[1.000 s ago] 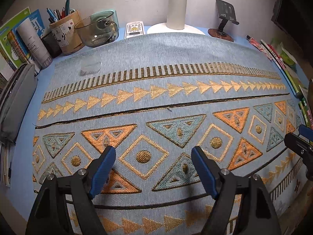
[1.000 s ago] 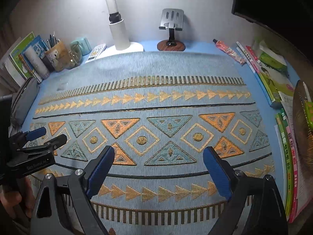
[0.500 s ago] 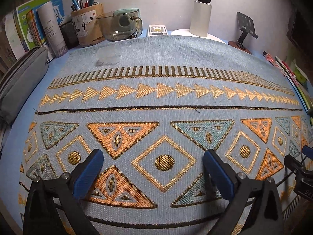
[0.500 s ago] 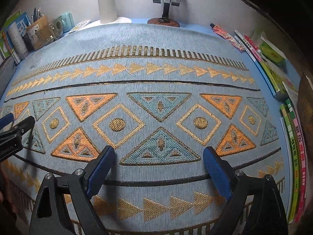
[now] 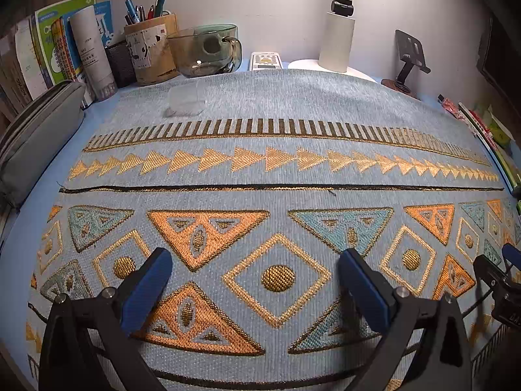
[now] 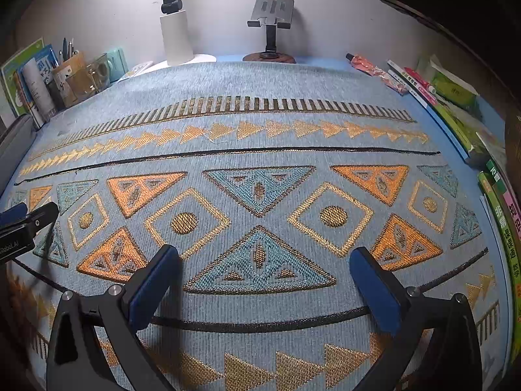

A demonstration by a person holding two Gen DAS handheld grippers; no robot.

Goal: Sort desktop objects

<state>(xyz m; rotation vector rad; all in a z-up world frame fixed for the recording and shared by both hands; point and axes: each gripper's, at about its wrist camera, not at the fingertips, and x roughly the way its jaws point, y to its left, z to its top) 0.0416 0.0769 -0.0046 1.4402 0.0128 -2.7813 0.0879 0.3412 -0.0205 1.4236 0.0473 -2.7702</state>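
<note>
ahead of the left tool [image 5: 254, 280], fingers spread wide and empty, a small clear plastic box [image 5: 186, 101] lies on the patterned mat [image 5: 293, 123], well beyond the tips and slightly to their left. past it, along the bench's back edge: glass mug [image 5: 205, 50], pen holder [image 5: 151, 52], remote [image 5: 265, 61], lamp base [image 5: 335, 45]. grey pouch [image 5: 35, 137] sits far left of the tool. right tool [image 6: 263, 280] also gaping, holding nothing, low over the mat; phone stand [image 6: 270, 26] far ahead of it, books [image 6: 456, 120] off to its right.
</note>
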